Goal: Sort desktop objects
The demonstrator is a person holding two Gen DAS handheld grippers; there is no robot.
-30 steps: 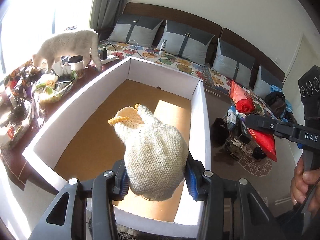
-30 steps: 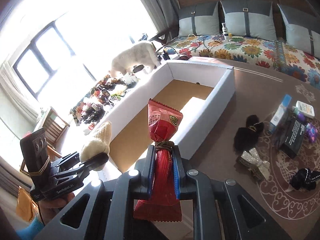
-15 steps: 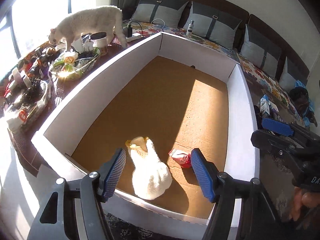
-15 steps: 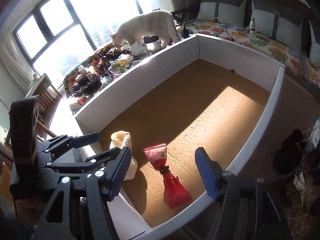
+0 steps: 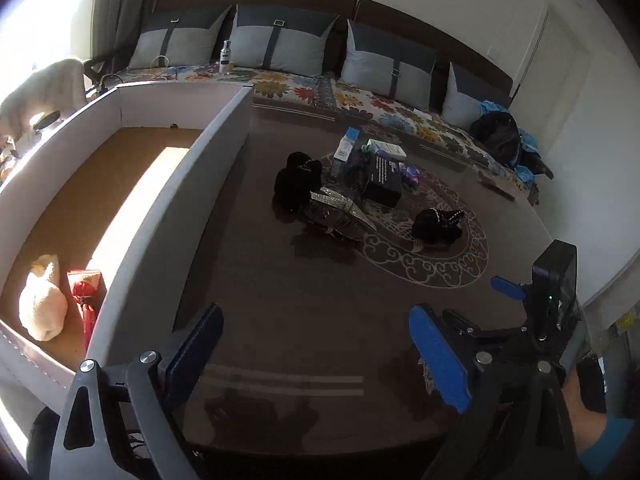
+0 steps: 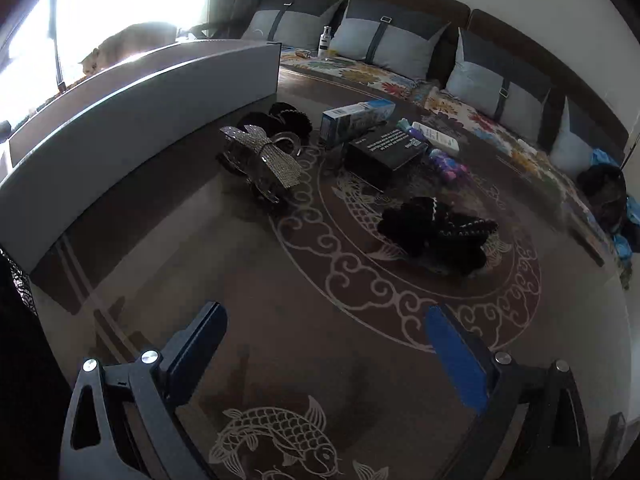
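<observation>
Left gripper [image 5: 316,356] is hanging over the dark table [image 5: 288,288], fingers spread wide, nothing btwn them. Right gripper [image 6: 326,354] is likewise gaping, empty. Knitted cream toy [image 5: 42,304] and red snack packet [image 5: 85,294] are lying side by side in the box [image 5: 168,216], near corner. Silver bow [image 6: 266,156], black box [image 6: 386,148], black hair pieces [image 6: 436,228] are sitting on the table outside it.

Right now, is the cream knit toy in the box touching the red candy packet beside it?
Cannot tell. The left wrist view shows the knit toy and red packet side by side on the box floor, but glare and shadow hide any gap.
</observation>
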